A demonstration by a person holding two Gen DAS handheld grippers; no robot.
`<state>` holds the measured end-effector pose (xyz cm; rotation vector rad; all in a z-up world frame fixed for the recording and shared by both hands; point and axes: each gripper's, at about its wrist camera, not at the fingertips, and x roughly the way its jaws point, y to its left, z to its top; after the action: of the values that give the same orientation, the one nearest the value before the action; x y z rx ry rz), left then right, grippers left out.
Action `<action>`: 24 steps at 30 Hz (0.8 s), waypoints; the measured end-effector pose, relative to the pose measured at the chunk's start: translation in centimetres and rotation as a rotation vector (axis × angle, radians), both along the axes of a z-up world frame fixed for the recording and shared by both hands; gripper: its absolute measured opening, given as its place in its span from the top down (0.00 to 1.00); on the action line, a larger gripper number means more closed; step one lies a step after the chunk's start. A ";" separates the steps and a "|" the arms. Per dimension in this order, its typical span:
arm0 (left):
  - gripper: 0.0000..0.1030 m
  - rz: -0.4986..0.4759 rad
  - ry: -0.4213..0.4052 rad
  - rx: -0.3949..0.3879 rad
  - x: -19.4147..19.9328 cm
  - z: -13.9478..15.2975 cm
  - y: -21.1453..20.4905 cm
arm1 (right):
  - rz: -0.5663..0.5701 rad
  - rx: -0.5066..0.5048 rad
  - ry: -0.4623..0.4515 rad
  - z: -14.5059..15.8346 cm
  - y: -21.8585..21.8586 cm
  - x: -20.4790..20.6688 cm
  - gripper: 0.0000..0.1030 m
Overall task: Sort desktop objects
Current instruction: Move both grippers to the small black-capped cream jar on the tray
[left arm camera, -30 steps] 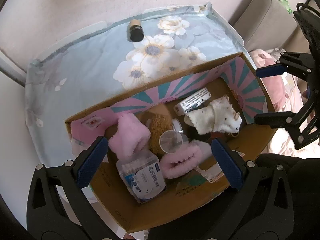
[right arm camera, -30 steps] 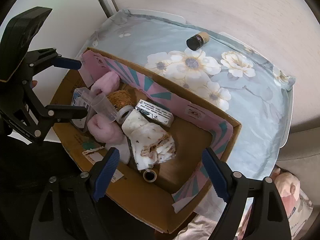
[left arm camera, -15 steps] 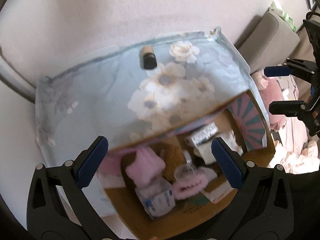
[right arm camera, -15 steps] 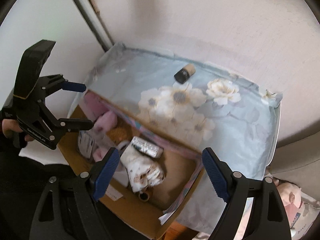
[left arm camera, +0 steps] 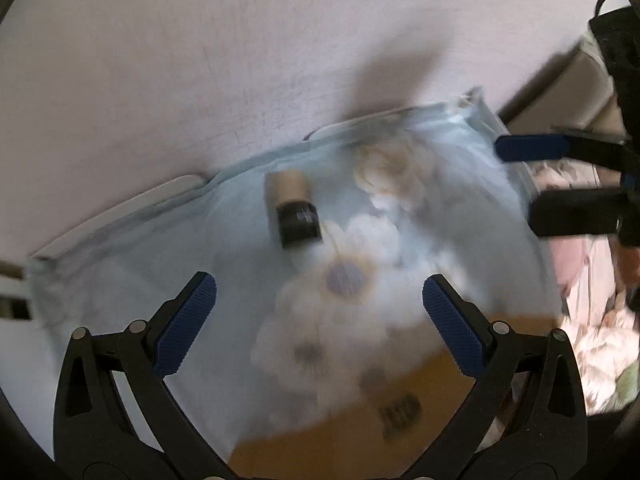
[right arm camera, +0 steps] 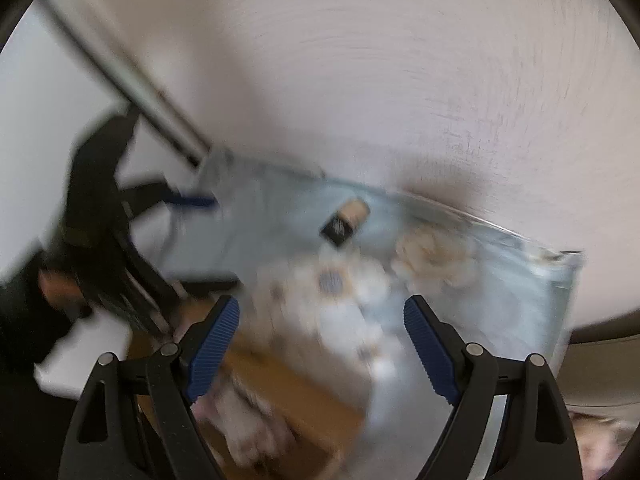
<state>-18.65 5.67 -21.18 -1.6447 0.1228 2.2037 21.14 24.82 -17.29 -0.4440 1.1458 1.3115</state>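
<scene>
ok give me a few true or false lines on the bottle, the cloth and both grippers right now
1. The small dark bottle lies on its side on the flowered cloth. True.
2. The left gripper holds the bottle. False: its jaws are open and empty, the bottle lies beyond them.
3. The right gripper is open with nothing between its fingers. True.
4. The bottle sits inside the cardboard box. False: it lies out on the cloth.

Open tablecloth [left arm camera: 168,264] around lone bottle [left arm camera: 294,210]
</scene>
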 end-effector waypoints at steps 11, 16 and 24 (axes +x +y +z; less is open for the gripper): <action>0.20 0.114 -0.105 0.074 -4.7 -5.5 -0.6 | -0.212 -0.044 0.253 -11.8 7.7 4.5 0.40; 0.28 0.116 -0.113 0.066 -4.6 -6.4 -0.6 | -0.217 -0.071 0.271 -13.2 9.2 3.6 0.40; 0.47 0.119 -0.112 0.077 -5.1 -7.4 -0.7 | -0.200 -0.123 0.241 -14.5 10.5 2.2 0.53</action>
<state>-23.75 5.01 -28.61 -1.7691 -0.0920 2.1664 23.38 35.29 -31.82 -0.2562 1.4397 1.1448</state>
